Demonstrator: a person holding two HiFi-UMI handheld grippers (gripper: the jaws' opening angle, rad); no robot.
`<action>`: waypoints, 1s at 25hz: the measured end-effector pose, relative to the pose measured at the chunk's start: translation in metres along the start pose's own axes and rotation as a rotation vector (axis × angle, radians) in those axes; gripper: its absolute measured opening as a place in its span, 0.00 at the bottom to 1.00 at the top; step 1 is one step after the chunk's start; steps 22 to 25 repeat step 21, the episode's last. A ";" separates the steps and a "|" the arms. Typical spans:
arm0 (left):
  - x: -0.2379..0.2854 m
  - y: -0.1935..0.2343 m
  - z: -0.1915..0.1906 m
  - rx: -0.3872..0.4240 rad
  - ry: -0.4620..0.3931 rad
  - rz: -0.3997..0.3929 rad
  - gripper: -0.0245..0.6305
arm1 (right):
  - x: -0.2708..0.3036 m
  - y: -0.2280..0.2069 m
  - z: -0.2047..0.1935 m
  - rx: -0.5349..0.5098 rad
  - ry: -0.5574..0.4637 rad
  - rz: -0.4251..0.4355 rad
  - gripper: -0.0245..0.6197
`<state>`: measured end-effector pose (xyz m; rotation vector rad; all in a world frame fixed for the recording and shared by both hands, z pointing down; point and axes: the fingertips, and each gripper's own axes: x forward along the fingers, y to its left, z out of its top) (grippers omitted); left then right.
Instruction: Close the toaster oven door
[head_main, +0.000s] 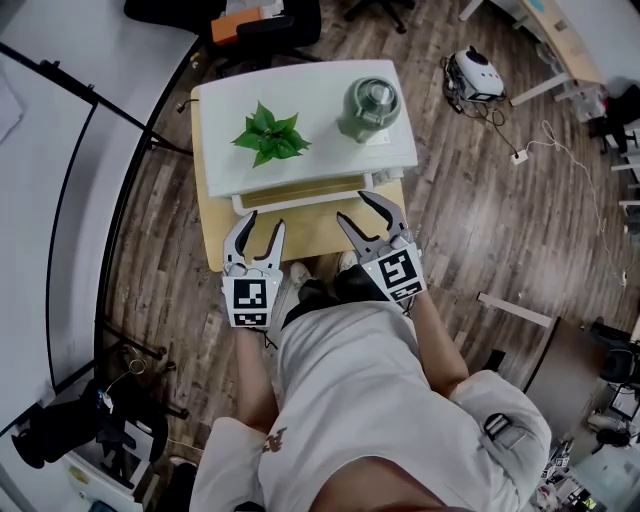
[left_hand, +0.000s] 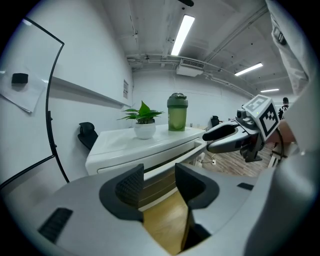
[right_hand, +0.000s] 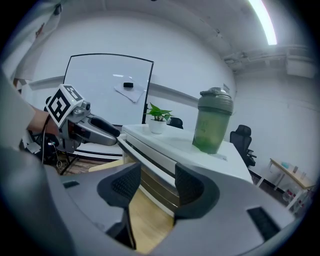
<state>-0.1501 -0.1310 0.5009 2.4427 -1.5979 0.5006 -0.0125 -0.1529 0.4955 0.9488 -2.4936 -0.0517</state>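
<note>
The left gripper (head_main: 265, 222) and right gripper (head_main: 352, 206) both hold their fingers slightly parted, with nothing between them. Just ahead of them the toaster oven door (head_main: 300, 197) looks shut (or nearly). The next move is probably a confirming push, then withdrawal.

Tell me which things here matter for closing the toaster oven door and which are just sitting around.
For the job: toaster oven, left gripper, right gripper.
Just there: potted plant, green shaker bottle, wooden table.
</note>
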 end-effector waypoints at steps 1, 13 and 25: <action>-0.003 -0.002 -0.001 -0.001 0.001 -0.003 0.33 | -0.002 0.001 0.000 0.003 0.003 -0.002 0.37; -0.022 -0.013 0.000 0.012 -0.010 -0.046 0.33 | -0.016 0.017 0.006 0.009 0.016 -0.019 0.37; -0.027 -0.010 0.001 0.010 -0.014 -0.054 0.32 | -0.015 0.025 0.009 0.012 0.025 -0.018 0.37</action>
